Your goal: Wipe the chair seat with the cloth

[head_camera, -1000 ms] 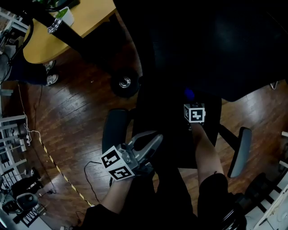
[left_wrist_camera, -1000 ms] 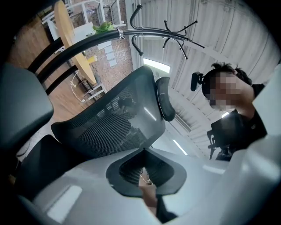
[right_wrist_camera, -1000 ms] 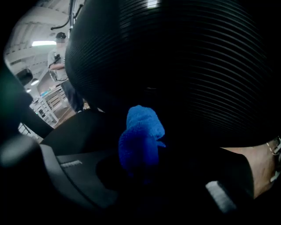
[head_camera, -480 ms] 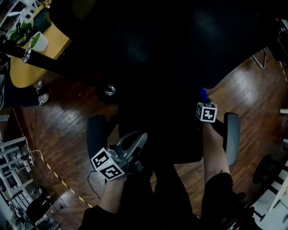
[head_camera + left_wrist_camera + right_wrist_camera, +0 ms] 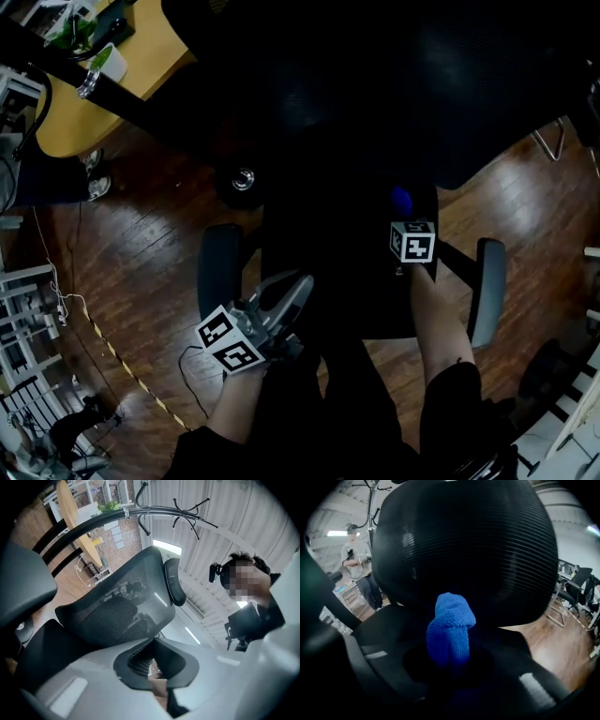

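**Blue cloth gripped above a black chair seat**

The right gripper (image 5: pixel 403 218) clamps a bunched blue cloth (image 5: pixel 449 625), whose fluffy end pokes out past the jaws. The cloth looks soft, light and limp, so the bunched middle seems the best place to hold it. It sits over the dark chair seat (image 5: pixel 342 281), facing the mesh backrest (image 5: pixel 459 545). The left gripper (image 5: pixel 298 287), jaws together and empty, waits near the seat's front.

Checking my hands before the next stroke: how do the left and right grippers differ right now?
The right gripper is shut on the blue cloth; the left gripper is shut on nothing. The right gripper is over the chair seat, while the left gripper is by the seat's front left corner, angled up. Both carry marker cubes.
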{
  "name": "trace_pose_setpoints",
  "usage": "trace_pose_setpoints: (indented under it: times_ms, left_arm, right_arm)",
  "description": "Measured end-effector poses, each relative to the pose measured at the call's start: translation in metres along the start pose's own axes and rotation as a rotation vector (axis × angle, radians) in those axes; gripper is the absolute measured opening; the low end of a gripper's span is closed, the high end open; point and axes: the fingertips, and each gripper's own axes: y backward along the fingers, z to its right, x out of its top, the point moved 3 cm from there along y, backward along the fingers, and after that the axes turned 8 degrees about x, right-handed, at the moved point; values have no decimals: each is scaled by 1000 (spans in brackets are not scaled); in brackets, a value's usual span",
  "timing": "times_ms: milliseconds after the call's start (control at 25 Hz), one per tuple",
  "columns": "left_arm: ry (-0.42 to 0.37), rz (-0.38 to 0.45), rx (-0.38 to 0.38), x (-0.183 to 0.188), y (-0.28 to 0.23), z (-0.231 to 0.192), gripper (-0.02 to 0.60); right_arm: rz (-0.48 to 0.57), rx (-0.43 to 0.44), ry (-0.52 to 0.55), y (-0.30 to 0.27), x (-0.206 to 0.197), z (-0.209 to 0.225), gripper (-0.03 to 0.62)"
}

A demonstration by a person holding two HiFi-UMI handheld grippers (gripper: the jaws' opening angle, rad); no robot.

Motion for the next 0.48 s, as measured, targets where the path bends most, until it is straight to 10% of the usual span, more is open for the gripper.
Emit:
trace_pose_setpoints:
  times_ms: [320,480]
  left_arm:
    - [-5,92,29,18,30,5,-8]
    - [8,142,46,33,44,0,-8]
  right_arm:
    - [-37,453,80,-72,31,-215,38]
    - [-104,523,140,-89,20,-280,38]
